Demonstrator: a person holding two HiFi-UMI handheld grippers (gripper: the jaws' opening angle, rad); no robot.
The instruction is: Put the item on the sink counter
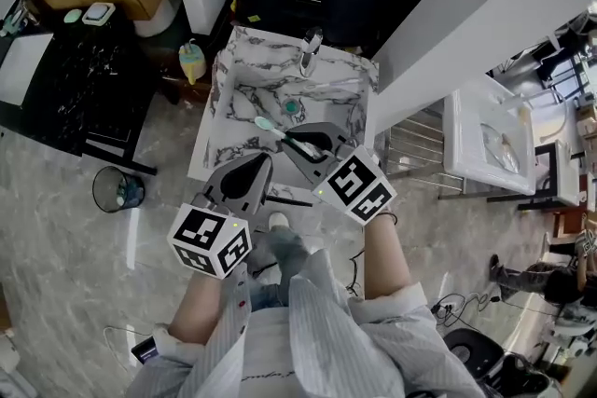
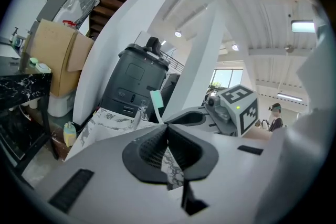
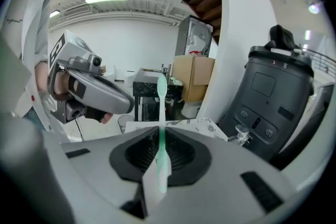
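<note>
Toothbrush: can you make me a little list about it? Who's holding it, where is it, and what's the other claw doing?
holder: right claw, shut on the toothbrush
colour: mint green
pose: handle between the jaws, brush head sticking out past the tips
place: held in the air, over the sink in the head view, not set down yet
other claw: left claw, shut with nothing in it, beside the right claw

your right tongs (image 3: 159,131) are clamped on a mint-green toothbrush (image 3: 160,105), whose brush head stands out past the tips. your left tongs (image 3: 123,99) hang off to their left. beyond the tips lies a marble counter (image 3: 181,124), with a chrome faucet (image 3: 242,136) to the right.
</note>
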